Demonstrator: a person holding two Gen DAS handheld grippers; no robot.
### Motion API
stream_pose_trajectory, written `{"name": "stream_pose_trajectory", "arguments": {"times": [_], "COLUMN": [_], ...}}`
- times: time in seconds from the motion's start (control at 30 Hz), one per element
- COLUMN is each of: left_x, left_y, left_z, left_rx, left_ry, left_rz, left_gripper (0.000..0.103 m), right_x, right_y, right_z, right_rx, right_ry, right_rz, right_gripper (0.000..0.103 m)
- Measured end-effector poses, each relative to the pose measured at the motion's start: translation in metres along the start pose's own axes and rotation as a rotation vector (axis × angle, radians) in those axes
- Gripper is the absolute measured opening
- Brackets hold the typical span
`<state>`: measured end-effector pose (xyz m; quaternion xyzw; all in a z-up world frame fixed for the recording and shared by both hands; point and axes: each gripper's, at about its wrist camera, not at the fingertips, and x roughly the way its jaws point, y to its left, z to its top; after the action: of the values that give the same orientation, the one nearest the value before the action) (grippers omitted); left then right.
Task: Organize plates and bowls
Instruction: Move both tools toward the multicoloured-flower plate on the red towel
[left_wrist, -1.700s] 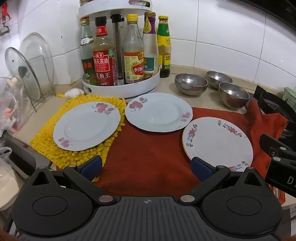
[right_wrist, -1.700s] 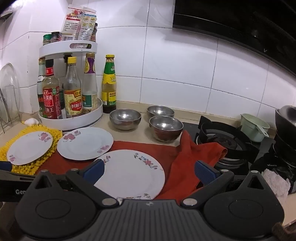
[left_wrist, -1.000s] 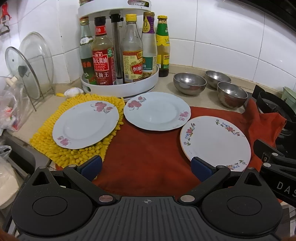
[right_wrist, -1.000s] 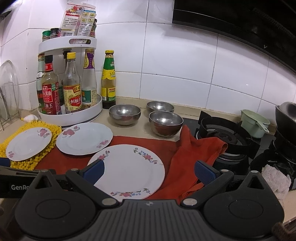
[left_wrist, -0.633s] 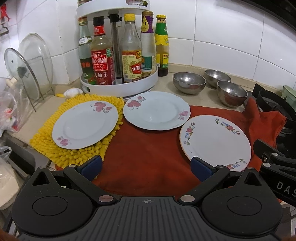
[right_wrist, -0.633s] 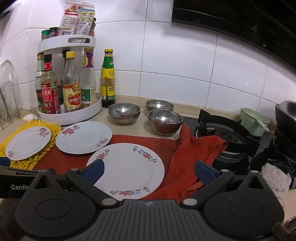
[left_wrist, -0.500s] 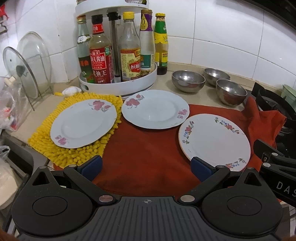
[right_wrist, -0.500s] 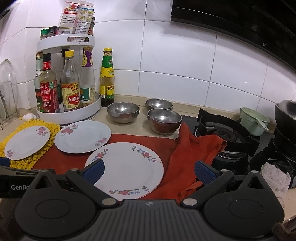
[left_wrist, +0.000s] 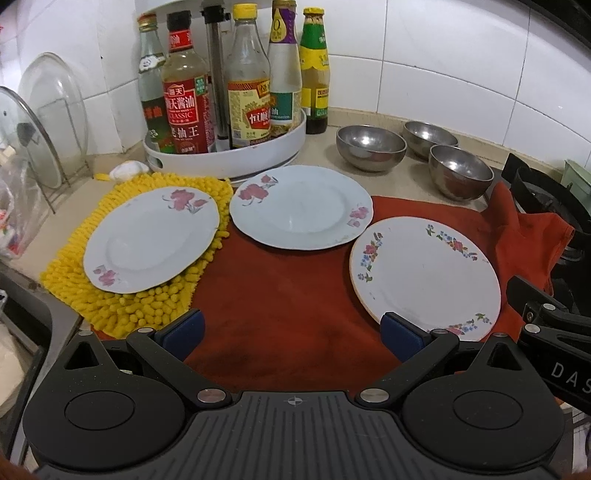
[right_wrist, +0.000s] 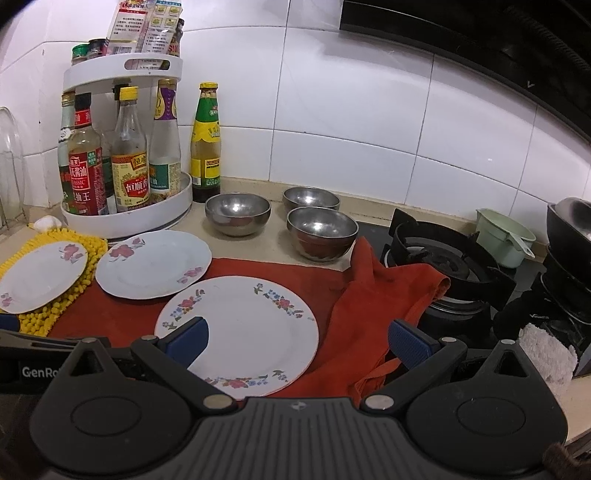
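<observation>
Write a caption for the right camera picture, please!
Open right gripper over a plate, bowls behind.

You can read "CLASSIC" on the red-label soy sauce bottle (left_wrist: 183, 110) in the white turntable rack (left_wrist: 236, 162) at the counter's back left. "DAS" shows on the right gripper (left_wrist: 554, 354) body, left wrist view; "GenRo" on the left gripper (right_wrist: 40, 365) body, right wrist view. Chinese characters on other bottles are too small to make out.

Three plates (left_wrist: 301, 206) in front of three bowls (left_wrist: 371, 147)
</observation>
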<state>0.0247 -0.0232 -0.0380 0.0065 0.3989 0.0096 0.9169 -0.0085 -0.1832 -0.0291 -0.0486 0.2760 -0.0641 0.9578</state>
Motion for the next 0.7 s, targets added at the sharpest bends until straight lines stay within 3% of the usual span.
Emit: {"name": "stream_pose_trajectory", "arguments": {"times": [0.7], "left_x": [0.042], "left_y": [-0.005], "left_z": [0.033], "left_rx": [-0.007], "left_ry": [0.168], "left_rz": [-0.024], "left_gripper": [0.100], "right_x": [0.047], "right_y": [0.000], "right_z": [0.026], "right_rx": [-0.025], "right_ry": [0.122], "right_rz": [0.046], "right_gripper": [0.100]}}
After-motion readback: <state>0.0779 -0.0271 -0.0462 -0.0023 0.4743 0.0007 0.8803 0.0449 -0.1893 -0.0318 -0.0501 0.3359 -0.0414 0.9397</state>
